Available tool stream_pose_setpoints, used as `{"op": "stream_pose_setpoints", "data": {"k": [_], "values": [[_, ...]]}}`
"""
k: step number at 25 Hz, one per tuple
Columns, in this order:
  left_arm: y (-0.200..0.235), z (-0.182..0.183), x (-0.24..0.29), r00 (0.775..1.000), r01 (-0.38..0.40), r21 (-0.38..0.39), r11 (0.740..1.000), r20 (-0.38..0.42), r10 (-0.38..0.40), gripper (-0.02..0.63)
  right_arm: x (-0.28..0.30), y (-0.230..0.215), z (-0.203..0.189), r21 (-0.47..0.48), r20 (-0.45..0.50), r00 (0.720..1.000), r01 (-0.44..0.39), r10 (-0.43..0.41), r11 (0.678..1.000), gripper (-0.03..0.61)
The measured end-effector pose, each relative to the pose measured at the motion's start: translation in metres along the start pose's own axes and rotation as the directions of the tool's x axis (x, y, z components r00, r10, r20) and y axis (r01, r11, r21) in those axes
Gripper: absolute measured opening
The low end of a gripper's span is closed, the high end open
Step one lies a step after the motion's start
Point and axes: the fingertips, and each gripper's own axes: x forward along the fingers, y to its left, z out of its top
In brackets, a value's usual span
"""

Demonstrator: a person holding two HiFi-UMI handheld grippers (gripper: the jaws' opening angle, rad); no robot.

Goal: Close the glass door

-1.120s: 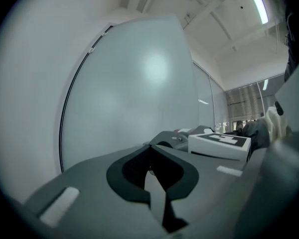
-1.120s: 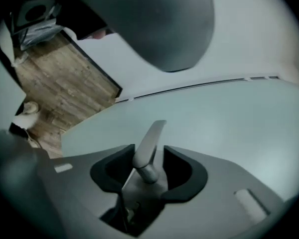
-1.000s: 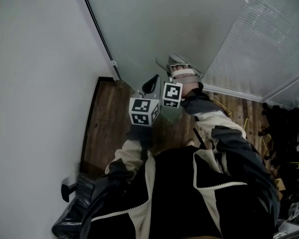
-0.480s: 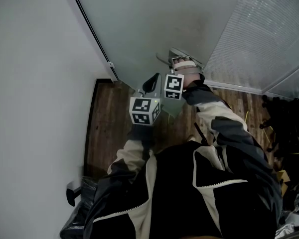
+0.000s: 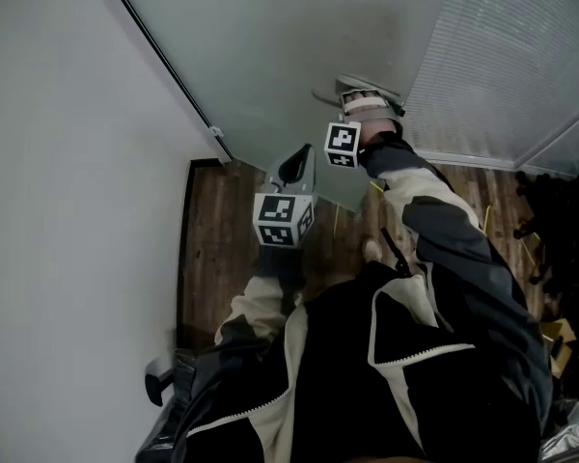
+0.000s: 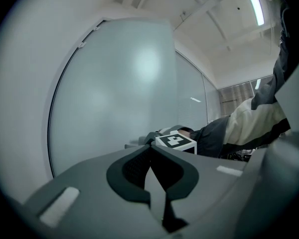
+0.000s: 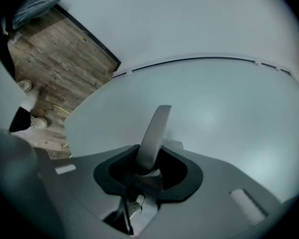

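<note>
The frosted glass door [image 5: 299, 46] fills the top of the head view, its lower edge over the wood floor. Its metal lever handle [image 5: 340, 91] sits between the jaws of my right gripper [image 5: 365, 96]. In the right gripper view the handle [image 7: 157, 126] stands up between the pads of the right gripper [image 7: 150, 153], whose jaws are closing on it. My left gripper [image 5: 293, 166] hovers lower left of it, near the door but apart from it. The left gripper [image 6: 150, 147] has its tips together and holds nothing. The door pane [image 6: 129, 83] stands just ahead of it.
A white wall [image 5: 68, 191] with a black door frame strip [image 5: 164, 66] runs along the left. A ribbed glass partition [image 5: 521, 66] stands at the right. A dark bag [image 5: 174, 398] lies bottom left, and dark clutter [image 5: 560, 239] sits on the wood floor [image 5: 212, 249] at the right.
My right gripper has moved up and away in the head view with the handle, and the door has swung with it. The left gripper has barely moved.
</note>
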Motion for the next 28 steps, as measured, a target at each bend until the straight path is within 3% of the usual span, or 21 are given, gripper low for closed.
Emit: {"op": "stream_pose_setpoints", "data": {"k": [5,13,20,28], "values": [[-0.012,-0.001,0.030,1.000,0.017,0.033,0.999,-0.015,-0.017,0.000,0.042,-0.011,-0.029,-0.041,-0.028,0.999,0.027,-0.028,0.999,0.114],[0.010,0.000,0.106,0.999,-0.031,0.046,0.998,-0.042,0.033,0.000,0.130,-0.043,-0.071,-0.072,-0.029,0.997,0.074,-0.076,0.995,0.107],[0.001,0.019,0.177,0.998,-0.057,0.081,0.995,-0.036,0.060,0.000,0.195,-0.070,-0.106,-0.090,-0.007,0.996,0.092,-0.093,0.992,0.107],[0.020,0.019,0.226,0.991,-0.126,0.086,0.988,-0.043,0.130,0.000,0.256,-0.095,-0.116,-0.086,0.040,0.994,0.100,-0.097,0.991,0.107]]}}
